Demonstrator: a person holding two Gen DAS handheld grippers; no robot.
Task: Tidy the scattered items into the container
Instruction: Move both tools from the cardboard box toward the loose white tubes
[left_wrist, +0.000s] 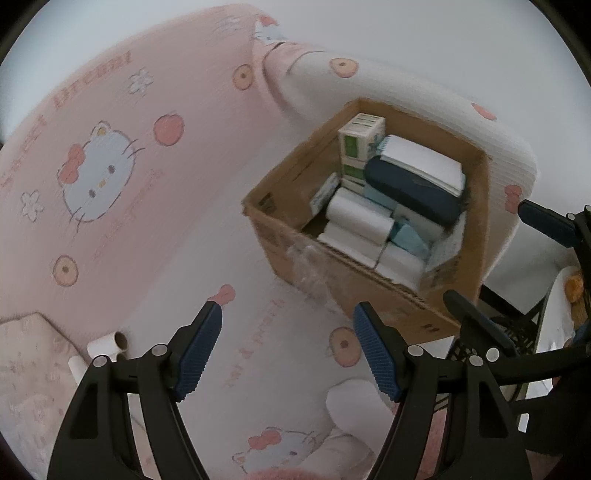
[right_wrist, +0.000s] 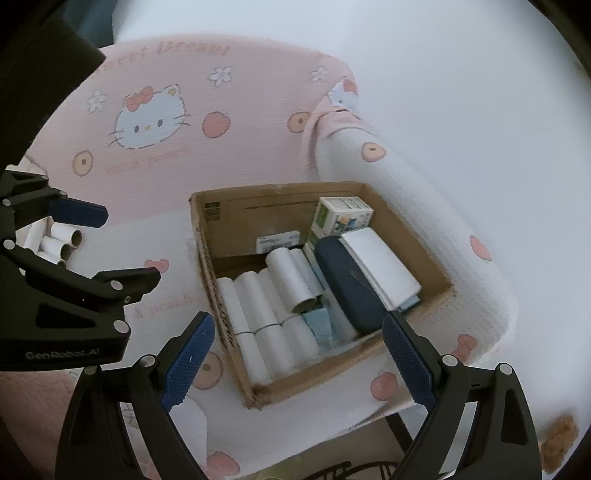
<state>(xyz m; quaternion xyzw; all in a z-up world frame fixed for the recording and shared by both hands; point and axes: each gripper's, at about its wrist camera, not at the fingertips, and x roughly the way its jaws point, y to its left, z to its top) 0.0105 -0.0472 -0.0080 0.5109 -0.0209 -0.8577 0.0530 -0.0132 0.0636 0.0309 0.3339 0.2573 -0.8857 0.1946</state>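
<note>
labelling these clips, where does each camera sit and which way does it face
Left wrist: rides the left tongs, tilted steeply down at the cardboard box; open jaws and the right tongs show.
Right wrist: rides the right tongs, angled down into the box; left tongs show.
Shared: box, pink cover, loose rolls.

The light is soft and a bit dim, with a cool, pale look. No strong shadows fall anywhere. The white wall (right_wrist: 461, 92) glows bright and washed out, with no detail at all. Both pictures are round, with dark corners, and straight lines bend near the edges. The left view is smeared with blur, so the cardboard box (left_wrist: 280, 236) and the pink cat print (left_wrist: 98, 177) look fuzzy. The right view is a little sharper, but the box's near edge (right_wrist: 314, 380) looks soft. The colours look faded.
</note>
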